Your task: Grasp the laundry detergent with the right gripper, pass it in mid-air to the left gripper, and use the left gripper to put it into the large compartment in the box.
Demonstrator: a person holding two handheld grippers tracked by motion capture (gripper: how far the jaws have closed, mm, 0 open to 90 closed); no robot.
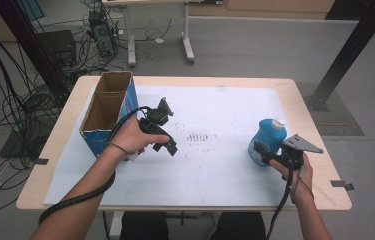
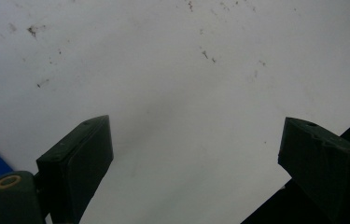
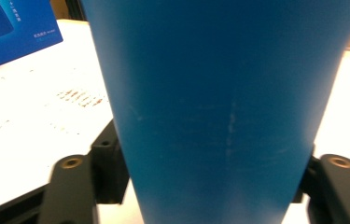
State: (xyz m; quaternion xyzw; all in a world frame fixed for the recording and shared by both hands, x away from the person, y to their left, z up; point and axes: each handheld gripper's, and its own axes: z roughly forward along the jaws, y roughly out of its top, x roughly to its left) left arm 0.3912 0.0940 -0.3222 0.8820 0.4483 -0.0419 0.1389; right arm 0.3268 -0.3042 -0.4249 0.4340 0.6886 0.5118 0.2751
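— Nearest the lens: blue bottle (image 3: 219,107) between my right gripper (image 1: 264,154) jaws, pads pressed to both sides. It stands at the table's (image 1: 305,100) right side.

— Left gripper (image 2: 196,158)?

— Jaws apart, nothing between them, beside the cardboard box (image 1: 106,112).

— Step?

— Grasp made. Next, I judge: lift straight, carry boxward.

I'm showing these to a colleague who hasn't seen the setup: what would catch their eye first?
Probably the blue bottle with a white cap near the table's right edge, with the right gripper closed on its lower body. Next, the open cardboard box standing at the left, and the left gripper beside it, jaws wide apart over the stained white sheet.
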